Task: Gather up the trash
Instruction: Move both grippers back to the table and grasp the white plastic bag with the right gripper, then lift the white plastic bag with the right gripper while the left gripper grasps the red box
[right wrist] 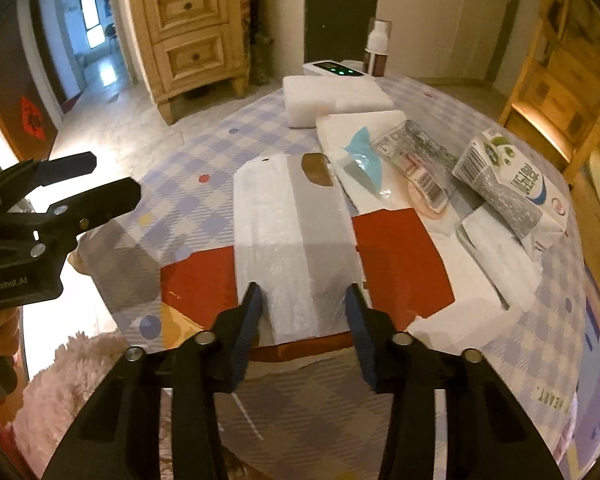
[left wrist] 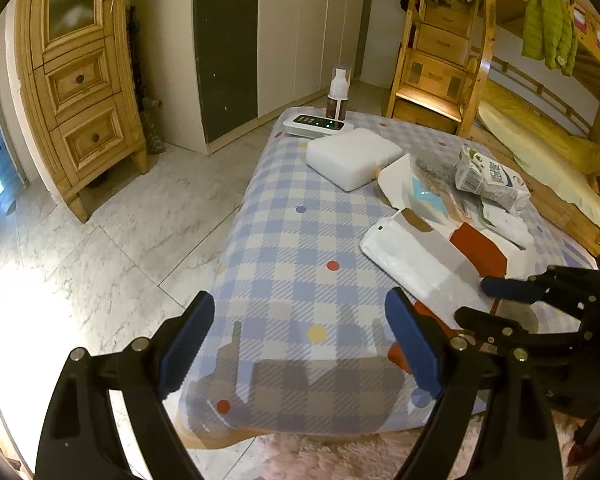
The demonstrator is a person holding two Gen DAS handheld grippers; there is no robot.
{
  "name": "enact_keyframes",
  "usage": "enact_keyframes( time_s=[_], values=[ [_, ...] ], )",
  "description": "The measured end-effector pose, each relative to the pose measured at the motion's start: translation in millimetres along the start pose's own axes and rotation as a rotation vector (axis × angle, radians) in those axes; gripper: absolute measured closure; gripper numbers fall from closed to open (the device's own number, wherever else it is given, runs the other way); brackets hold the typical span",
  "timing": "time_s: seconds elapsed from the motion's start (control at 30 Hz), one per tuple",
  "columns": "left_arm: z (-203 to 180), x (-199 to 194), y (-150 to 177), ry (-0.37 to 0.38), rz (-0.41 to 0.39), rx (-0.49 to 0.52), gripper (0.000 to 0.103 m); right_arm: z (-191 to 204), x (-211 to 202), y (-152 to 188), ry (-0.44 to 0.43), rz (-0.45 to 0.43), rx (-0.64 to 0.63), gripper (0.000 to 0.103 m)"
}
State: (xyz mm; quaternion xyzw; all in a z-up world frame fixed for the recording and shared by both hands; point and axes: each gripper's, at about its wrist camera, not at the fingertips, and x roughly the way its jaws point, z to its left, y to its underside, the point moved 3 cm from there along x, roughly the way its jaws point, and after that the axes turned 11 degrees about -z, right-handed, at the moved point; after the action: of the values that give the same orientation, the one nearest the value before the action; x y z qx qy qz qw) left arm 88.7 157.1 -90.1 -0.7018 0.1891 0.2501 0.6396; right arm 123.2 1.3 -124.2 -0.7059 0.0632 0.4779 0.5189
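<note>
left gripper fingers spread wide, nothing between them, hovering over the near end of a low table covered by a blue-and-white checked cloth with coloured dots; bare cloth beneath it.

right gripper also spread, pads either side of the near end of a white bubble-wrap mailer bag; whether the pads touch the bag cannot be told; nothing is pinched.

trash lies in a cluster on the right half of the table: the mailer bag lies on top of a red sheet; the sheet rests on a flat white board; beyond the bag a white tray holds a clear packet with a blue insert and a clear barcode-printed wrapper; to the right a crushed milk carton lies tilted on folded white packaging.

further back, a white foam block just beside the tray; behind it a white device with green lights and a pump bottle with clear cap standing upright at the far end.

surroundings: wooden cabinet to the left on marble floor; wooden bunk bed to the right with a green jacket hanging from it; pink fluffy rug at the near table edge.
</note>
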Motion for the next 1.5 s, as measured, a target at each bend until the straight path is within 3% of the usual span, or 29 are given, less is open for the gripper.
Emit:
enact_keyframes(
  time_s=[0.13,0.2,0.33,0.47,0.63,0.9,1.1,1.37,1.5],
  values=[
    [-3,-9,-1,0.003,-0.011,0.006,0.018,8,-1,-1,-0.014,-0.004,-0.027,0.095],
    [-4,-14,-2,0.003,-0.019,0.010,0.018,10,-2,-4,-0.035,-0.023,-0.021,0.098],
    [-11,-23,-3,0.029,-0.027,0.028,0.018,-6,-42,-20,-0.050,-0.174,0.078,0.099],
    [-28,-24,0,0.089,-0.018,0.061,0.009,-35,-95,-25,0.053,-0.282,0.157,0.099],
    [-60,-12,12,0.177,0.036,0.134,0.007,-63,-124,-7,0.127,-0.300,0.229,0.098],
    [-85,15,23,0.238,0.085,0.210,0.007,-90,-152,19,0.212,-0.310,0.297,0.098],
    [-93,35,29,0.276,0.110,0.264,0.007,-109,-160,32,0.229,-0.304,0.350,0.098],
    [-105,30,35,0.307,0.109,0.348,0.007,-114,-158,38,0.234,-0.294,0.375,0.098],
    [-104,30,35,0.318,0.110,0.325,0.007,-112,-158,39,0.234,-0.289,0.374,0.098]
  ],
)
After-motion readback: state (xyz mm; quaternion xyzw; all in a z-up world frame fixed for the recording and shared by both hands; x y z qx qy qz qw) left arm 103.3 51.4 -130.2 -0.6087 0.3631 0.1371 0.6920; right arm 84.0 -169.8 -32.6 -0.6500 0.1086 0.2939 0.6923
